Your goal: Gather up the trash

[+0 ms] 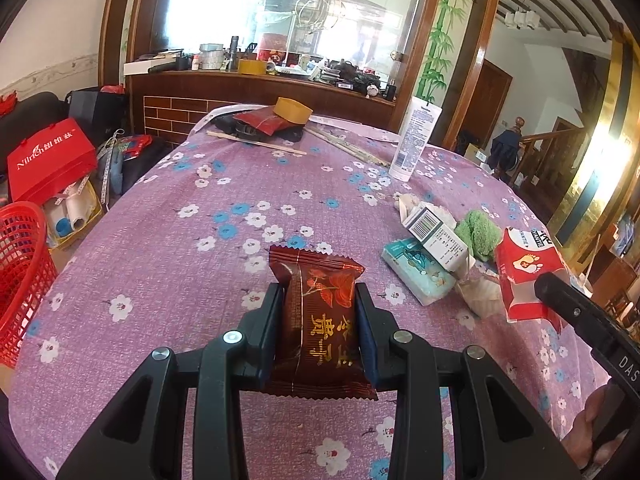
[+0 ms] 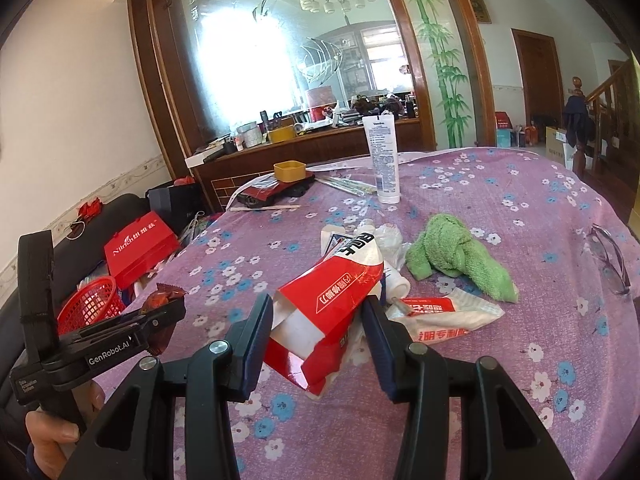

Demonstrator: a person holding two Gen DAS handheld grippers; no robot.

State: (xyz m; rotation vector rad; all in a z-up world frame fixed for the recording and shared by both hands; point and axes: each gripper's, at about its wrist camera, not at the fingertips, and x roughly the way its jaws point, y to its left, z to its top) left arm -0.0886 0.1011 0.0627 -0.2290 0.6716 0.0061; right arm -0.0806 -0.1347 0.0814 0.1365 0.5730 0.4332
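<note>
Your left gripper [image 1: 320, 320] is clamped tight on a dark red snack wrapper [image 1: 318, 312] with gold characters — the packet stands between the pads, lifted clear of the purple flowered tablecloth [image 1: 180, 220]. Your right gripper [image 2: 318, 344] has a red and white paper box [image 2: 328, 312] between its jaws, open end toward you; the jaws stand partly apart, and both pads appear to touch the box's crumpled sides, so it looks gripped.

Just beyond that box lie a flattened red and white sachet [image 2: 444, 316], a green towel [image 2: 456, 260] and more small packaging. A pale blue tissue pack [image 1: 416, 276] and a white carton with a barcode [image 1: 436, 236] sit close by. Farther back stands a white lotion tube [image 2: 384, 160] — upright, cap down. A red mesh basket [image 1: 20, 276] waits off the table's left edge, beside a red gift bag [image 1: 52, 160].
</note>
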